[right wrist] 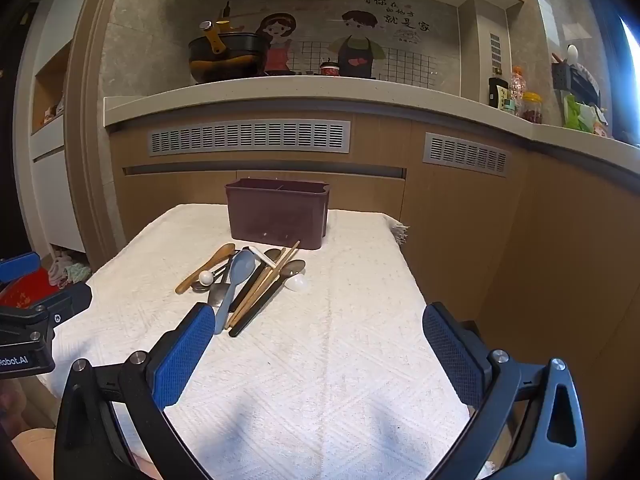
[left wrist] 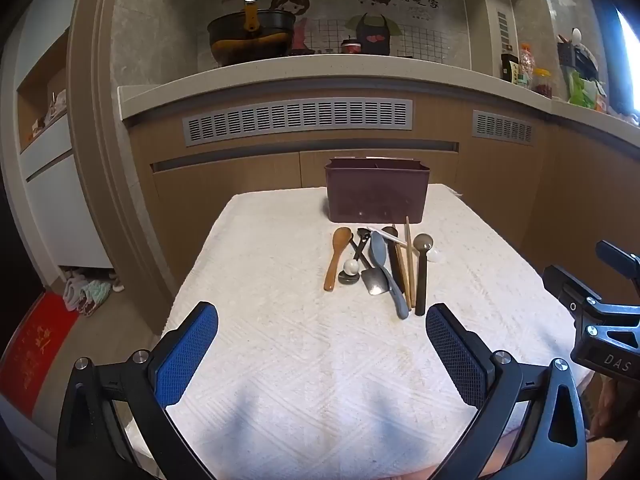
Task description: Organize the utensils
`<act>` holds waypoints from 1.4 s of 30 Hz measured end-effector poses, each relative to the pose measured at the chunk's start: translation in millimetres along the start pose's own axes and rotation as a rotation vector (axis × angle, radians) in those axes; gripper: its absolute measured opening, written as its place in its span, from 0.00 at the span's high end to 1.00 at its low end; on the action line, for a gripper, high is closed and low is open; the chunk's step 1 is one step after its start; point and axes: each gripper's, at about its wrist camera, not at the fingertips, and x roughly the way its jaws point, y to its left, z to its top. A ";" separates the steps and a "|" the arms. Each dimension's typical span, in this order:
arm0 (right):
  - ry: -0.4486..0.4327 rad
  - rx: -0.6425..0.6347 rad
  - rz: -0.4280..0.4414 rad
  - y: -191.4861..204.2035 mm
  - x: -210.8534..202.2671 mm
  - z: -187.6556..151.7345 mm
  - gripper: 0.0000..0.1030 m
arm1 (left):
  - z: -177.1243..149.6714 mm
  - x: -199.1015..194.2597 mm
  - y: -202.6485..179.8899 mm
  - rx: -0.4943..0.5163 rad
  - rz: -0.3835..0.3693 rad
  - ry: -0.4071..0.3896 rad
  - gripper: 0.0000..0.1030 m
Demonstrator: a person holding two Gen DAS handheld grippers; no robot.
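The left tool (left wrist: 322,322) hangs released over the near part of the desk (left wrist: 280,360), its blue pads (left wrist: 188,354) spread wide with nothing between them. The right tool (right wrist: 319,322) is likewise released and empty, just beside it. A maroon bin (left wrist: 376,190) stands at the far edge of the white cloth. In front of it lies a heap of utensils: a wooden spoon (left wrist: 336,256) on the left, a metal spatula (left wrist: 372,278), a grey spoon (left wrist: 384,268), chopsticks (left wrist: 408,260) and a dark ladle (left wrist: 421,276) on the right, overlapping one another. A white spoon (right wrist: 297,282) rests against the ladle. All lie outside the bin, well ahead of both tools.
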 end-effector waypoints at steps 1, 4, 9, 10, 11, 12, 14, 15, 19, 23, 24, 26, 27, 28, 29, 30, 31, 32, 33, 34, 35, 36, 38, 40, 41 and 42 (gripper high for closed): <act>0.001 0.000 0.001 0.0 0.1 -0.1 0.00 | 0.0 -0.1 -0.5 0.000 0.001 -0.001 0.00; -0.002 -0.004 0.001 0.7 -0.4 -0.3 0.00 | -0.1 0.5 0.3 -0.006 -0.003 0.002 0.00; 0.001 0.000 0.001 0.5 0.3 -0.3 0.00 | -0.3 0.5 0.0 -0.008 -0.007 0.005 0.00; 0.001 -0.001 0.001 0.9 0.0 -0.1 0.00 | -0.4 0.5 -0.5 -0.008 -0.006 0.006 0.00; 0.000 -0.002 0.000 1.4 -0.3 0.1 0.00 | -0.4 0.1 -1.0 -0.009 -0.007 0.006 0.00; 0.002 0.001 0.001 1.1 -0.6 0.4 0.00 | -0.4 -0.5 -1.7 -0.009 -0.007 0.005 0.00; 0.001 0.001 -0.001 1.6 -1.3 0.9 0.00 | -0.4 -2.1 -3.5 -0.009 -0.007 0.001 0.00; 0.001 0.001 -0.001 0.4 0.8 -1.4 0.00 | -0.5 -2.8 -4.6 -0.009 -0.007 0.000 0.00; 0.001 0.001 -0.001 0.8 0.4 -0.8 0.00 | -1.5 -4.9 -11.2 -0.009 -0.007 0.005 0.00; 0.002 0.001 -0.001 0.6 1.7 -1.0 0.00 | -0.4 3.4 -1.4 -0.015 -0.015 0.009 0.00; 0.002 0.001 -0.002 1.5 1.3 -0.6 0.00 | -0.6 3.6 -2.3 -0.014 -0.014 0.010 0.00; 0.002 0.001 -0.002 1.2 1.9 -0.9 0.00 | -1.2 3.8 -4.3 -0.014 -0.016 0.010 0.00; 0.002 0.002 -0.003 0.0 2.3 -0.9 0.00 | 0.0 2.2 3.2 -0.021 -0.019 0.009 0.00; 0.002 0.002 -0.003 -0.4 2.4 -1.0 0.00 | -0.2 2.3 3.1 -0.022 -0.019 0.010 0.00; 0.002 0.002 -0.003 -0.7 2.7 -1.2 0.00 | -0.4 2.2 2.9 -0.023 -0.019 0.010 0.00; 0.003 0.002 -0.003 -0.4 2.6 -1.0 0.00 | 0.2 2.1 2.9 -0.022 -0.020 0.011 0.00; 0.003 0.003 -0.003 -1.6 3.0 -0.2 0.00 | 0.1 1.9 2.5 -0.022 -0.020 0.010 0.00; 0.004 0.003 -0.004 -2.2 3.3 -0.4 0.00 | 0.0 1.5 2.1 -0.023 -0.020 0.010 0.00; 0.003 0.002 -0.005 -1.5 3.2 -0.4 0.00 | 0.5 2.1 3.0 -0.023 -0.021 0.011 0.00; 0.003 0.002 -0.005 -2.9 2.5 0.8 0.00 | 0.4 2.2 2.7 -0.023 -0.022 0.012 0.00; 0.003 0.003 -0.006 -3.4 2.7 0.7 0.00 | 0.3 2.2 2.4 -0.022 -0.022 0.012 0.00; 0.003 0.003 -0.006 -2.8 2.4 0.6 0.00 | 0.3 2.2 2.7 -0.023 -0.020 0.013 0.00; 0.002 0.005 -0.010 -1.5 0.6 0.6 0.00 | 0.0 2.2 2.6 -0.024 -0.019 0.016 0.00; 0.001 0.006 -0.011 -2.2 1.0 0.7 0.00 | 0.3 1.4 1.6 -0.025 -0.021 0.016 0.00; 0.001 0.005 -0.012 -2.6 1.0 0.7 0.00 | 0.2 0.7 1.1 -0.025 -0.021 0.015 0.00; 0.001 0.005 -0.012 -3.1 1.0 0.8 0.00 | 0.1 -0.2 0.4 -0.025 -0.021 0.014 0.00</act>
